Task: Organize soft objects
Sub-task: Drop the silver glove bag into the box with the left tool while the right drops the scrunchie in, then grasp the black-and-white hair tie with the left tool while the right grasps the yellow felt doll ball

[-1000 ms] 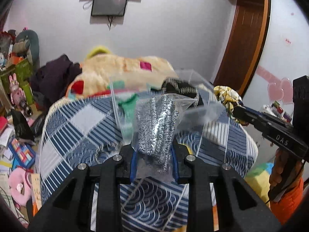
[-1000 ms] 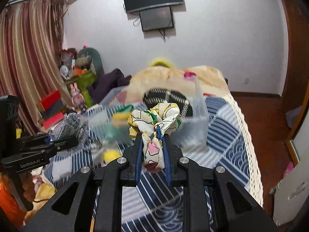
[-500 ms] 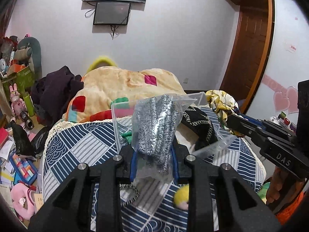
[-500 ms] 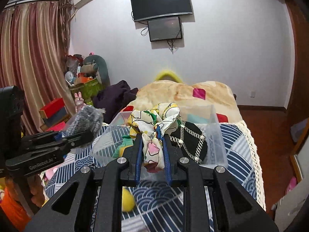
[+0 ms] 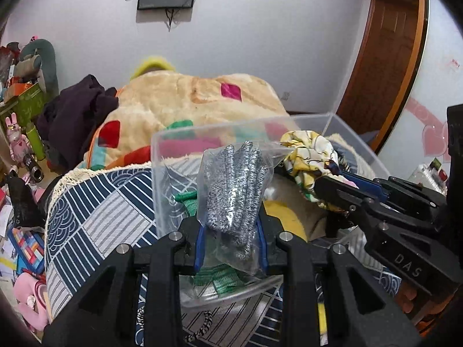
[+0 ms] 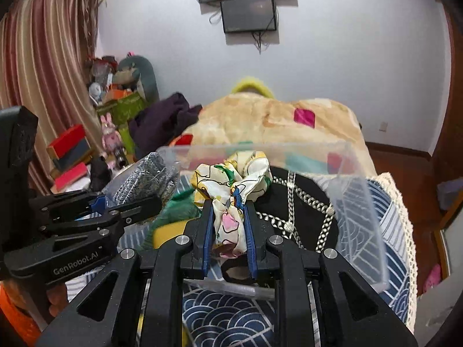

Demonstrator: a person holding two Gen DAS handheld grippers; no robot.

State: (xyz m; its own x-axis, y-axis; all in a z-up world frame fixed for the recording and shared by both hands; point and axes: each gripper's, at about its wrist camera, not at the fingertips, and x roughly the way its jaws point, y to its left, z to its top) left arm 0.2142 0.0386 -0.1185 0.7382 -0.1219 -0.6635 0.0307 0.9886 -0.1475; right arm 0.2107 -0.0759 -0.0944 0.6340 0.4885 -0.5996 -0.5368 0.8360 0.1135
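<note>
My left gripper (image 5: 230,241) is shut on a clear bag holding grey speckled gloves (image 5: 235,190). It holds the bag over the near left part of a clear plastic bin (image 5: 156,173) on the bed. My right gripper (image 6: 228,231) is shut on a yellow and white floral scrunchie (image 6: 231,176), held over the same bin (image 6: 358,202). Inside the bin lie a black item with a white chain pattern (image 6: 292,202), something green (image 6: 176,205) and something yellow (image 5: 282,212). Each gripper shows in the other's view, the left one (image 6: 144,202) and the right one (image 5: 321,186).
The bin stands on a blue and white patterned bedspread (image 5: 95,214). A beige blanket with coloured patches (image 5: 188,95) and dark clothes (image 5: 75,115) lie behind it. Toys and boxes crowd the floor at left (image 5: 23,150). A wooden door (image 5: 385,46) is at right.
Both grippers moved forward and down over the bin, still holding their items. The bin now fills the lower middle of both views.
</note>
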